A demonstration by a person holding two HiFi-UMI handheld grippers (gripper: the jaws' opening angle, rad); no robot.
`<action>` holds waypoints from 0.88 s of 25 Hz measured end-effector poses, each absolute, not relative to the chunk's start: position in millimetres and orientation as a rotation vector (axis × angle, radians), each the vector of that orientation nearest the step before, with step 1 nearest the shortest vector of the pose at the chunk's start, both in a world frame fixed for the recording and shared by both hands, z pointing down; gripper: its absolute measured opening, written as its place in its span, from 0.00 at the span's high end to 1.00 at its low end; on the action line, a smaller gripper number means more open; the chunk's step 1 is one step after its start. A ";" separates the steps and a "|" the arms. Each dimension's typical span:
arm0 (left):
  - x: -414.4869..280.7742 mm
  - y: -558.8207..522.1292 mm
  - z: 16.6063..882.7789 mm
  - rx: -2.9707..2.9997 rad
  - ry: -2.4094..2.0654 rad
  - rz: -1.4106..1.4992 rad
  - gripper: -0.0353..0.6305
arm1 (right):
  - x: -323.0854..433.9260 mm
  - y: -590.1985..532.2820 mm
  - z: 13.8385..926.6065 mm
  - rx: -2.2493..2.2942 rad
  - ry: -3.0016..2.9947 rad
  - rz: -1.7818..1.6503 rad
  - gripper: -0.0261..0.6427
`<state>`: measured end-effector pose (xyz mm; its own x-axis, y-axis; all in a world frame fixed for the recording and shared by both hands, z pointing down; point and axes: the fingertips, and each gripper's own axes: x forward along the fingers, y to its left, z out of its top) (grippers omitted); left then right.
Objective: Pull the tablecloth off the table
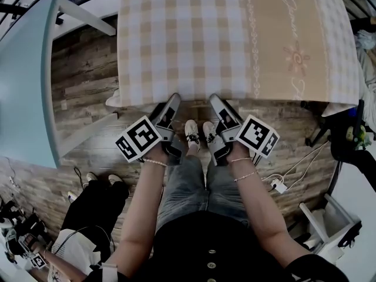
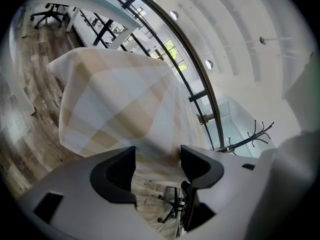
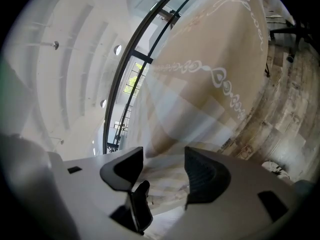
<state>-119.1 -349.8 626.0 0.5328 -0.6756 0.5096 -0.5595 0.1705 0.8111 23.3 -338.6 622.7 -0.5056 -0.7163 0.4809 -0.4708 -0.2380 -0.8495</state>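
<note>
A beige and white checked tablecloth (image 1: 235, 40), with an embroidered band along its right part, covers the table and hangs over the near edge. My left gripper (image 1: 174, 100) points at the near hem, left of centre, with its jaws apart. My right gripper (image 1: 214, 100) stands close beside it at the same hem, also with its jaws apart. In the left gripper view the cloth (image 2: 120, 99) fills the space ahead, and its hanging edge shows in the gap of the left gripper (image 2: 157, 164) without touching the pads. In the right gripper view the cloth (image 3: 210, 84) hangs likewise ahead of the right gripper (image 3: 164, 166).
A pale teal tabletop (image 1: 23, 69) lies at the left above a wooden floor (image 1: 82, 69). The person's shoes (image 1: 192, 131) stand just under the hem. Cables and a white plug (image 1: 279, 185) lie at the right. A dark bag (image 1: 97, 201) sits at the lower left and a white stool (image 1: 329, 222) at the lower right.
</note>
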 end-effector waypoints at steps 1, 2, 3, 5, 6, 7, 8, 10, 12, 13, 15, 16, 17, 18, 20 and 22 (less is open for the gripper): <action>-118.6 -351.1 626.2 1.498 -1.115 -0.110 0.54 | 23.7 -340.2 624.6 -1.447 1.787 -1.833 0.60; -118.2 -352.0 626.0 1.506 -1.112 -0.109 0.54 | 24.1 -341.9 626.1 -1.453 1.771 -1.837 0.60; -117.9 -352.6 625.7 1.515 -1.107 -0.111 0.54 | 24.4 -343.7 627.5 -1.458 1.759 -1.839 0.60; -117.1 -353.1 625.6 1.526 -1.092 -0.127 0.54 | 24.9 -346.8 628.7 -1.468 1.755 -1.831 0.60; -116.5 -353.5 625.8 1.527 -1.082 -0.139 0.54 | 25.0 -348.0 628.5 -1.468 1.761 -1.822 0.60; -116.0 -354.0 626.2 1.526 -1.073 -0.149 0.54 | 24.9 -348.7 628.4 -1.467 1.767 -1.814 0.60; -115.7 -354.7 626.7 1.524 -1.066 -0.156 0.54 | 24.6 -349.1 628.4 -1.465 1.774 -1.807 0.60; -115.4 -355.6 627.3 1.523 -1.059 -0.157 0.54 | 24.2 -349.2 628.9 -1.458 1.792 -1.805 0.60; -114.9 -355.9 627.4 1.525 -1.057 -0.156 0.54 | 24.3 -349.2 629.3 -1.447 1.806 -1.813 0.60; -114.7 -355.9 627.4 1.526 -1.056 -0.158 0.54 | 24.4 -349.1 629.2 -1.441 1.809 -1.817 0.60; -114.7 -355.6 626.9 1.524 -1.062 -0.165 0.54 | 24.2 -348.6 628.5 -1.432 1.809 -1.819 0.61; -114.8 -355.0 626.5 1.521 -1.067 -0.171 0.55 | 23.8 -347.7 627.8 -1.428 1.804 -1.818 0.61; -115.1 -353.9 626.0 1.517 -1.072 -0.176 0.55 | 23.2 -346.4 627.1 -1.425 1.795 -1.817 0.62; -115.2 -352.6 625.5 1.515 -1.075 -0.182 0.56 | 22.8 -345.1 626.5 -1.425 1.785 -1.816 0.64; -114.5 -350.7 624.3 1.515 -1.070 -0.197 0.59 | 22.7 -344.3 625.6 -1.429 1.770 -1.810 0.66; -112.0 -348.7 623.0 1.513 -1.051 -0.213 0.62 | 23.3 -343.3 624.8 -1.432 1.764 -1.808 0.67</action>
<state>-112.0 -348.7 623.0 0.5721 -0.7019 0.4242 -0.4816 0.1311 0.8665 23.3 -343.3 624.8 -0.4921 -0.7375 0.4626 -0.4443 -0.2442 -0.8620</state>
